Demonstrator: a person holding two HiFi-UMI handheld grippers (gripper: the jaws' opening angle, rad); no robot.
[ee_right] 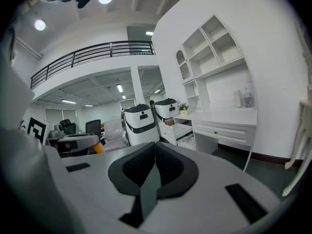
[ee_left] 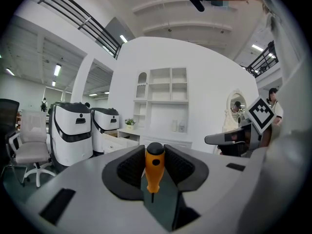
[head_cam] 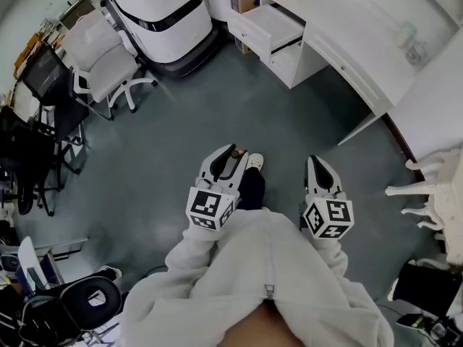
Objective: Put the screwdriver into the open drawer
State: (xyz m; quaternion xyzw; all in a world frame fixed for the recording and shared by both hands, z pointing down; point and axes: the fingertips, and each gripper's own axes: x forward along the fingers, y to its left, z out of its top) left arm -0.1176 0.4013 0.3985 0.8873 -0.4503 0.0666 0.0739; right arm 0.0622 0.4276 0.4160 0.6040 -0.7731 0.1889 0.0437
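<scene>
My left gripper (ee_left: 155, 156) is shut on a screwdriver (ee_left: 154, 171) with an orange handle and a black cap, held upright between the black pads. In the head view the left gripper (head_cam: 230, 155) hangs over the grey floor with the screwdriver (head_cam: 235, 152) at its tip. My right gripper (ee_right: 155, 152) has its pads together with nothing between them; in the head view the right gripper (head_cam: 319, 169) is level with the left one. The open drawer (head_cam: 268, 24) juts from the white desk (head_cam: 347, 31) far ahead; the same open drawer (ee_right: 181, 129) shows in the right gripper view.
Two white and black machines (head_cam: 165, 16) stand left of the desk. A white office chair (head_cam: 101, 56) and black chairs (head_cam: 43, 85) line the left side. A white ornate stand (head_cam: 434, 190) is at the right. Grey floor (head_cam: 217, 114) lies between me and the desk.
</scene>
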